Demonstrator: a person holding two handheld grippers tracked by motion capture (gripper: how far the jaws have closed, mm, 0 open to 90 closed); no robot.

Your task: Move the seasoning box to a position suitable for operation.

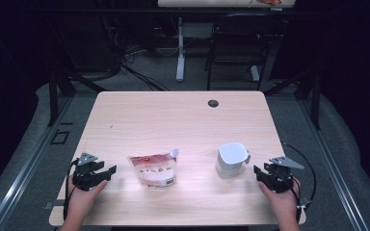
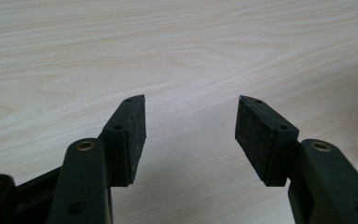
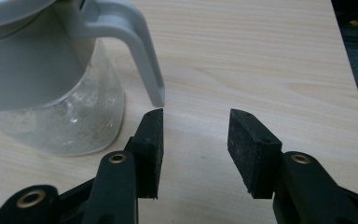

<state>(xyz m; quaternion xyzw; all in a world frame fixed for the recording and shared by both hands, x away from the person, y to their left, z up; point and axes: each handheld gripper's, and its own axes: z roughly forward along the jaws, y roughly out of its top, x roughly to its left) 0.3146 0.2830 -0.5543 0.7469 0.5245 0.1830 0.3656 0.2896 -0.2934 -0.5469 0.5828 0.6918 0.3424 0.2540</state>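
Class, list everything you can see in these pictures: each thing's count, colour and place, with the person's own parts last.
Table: one, pale wood, centre.
Snack pouch: one, white and red, lying on the table front left of centre.
Jug: one, clear body, grey lid and handle, front right.
Cable hole: one, dark, table's far edge.
Chair: one, black, behind the table.
Left gripper: one, black, open, front left.
Right gripper: one, black, open, beside the jug's handle.
Hands: two, at the near edge.
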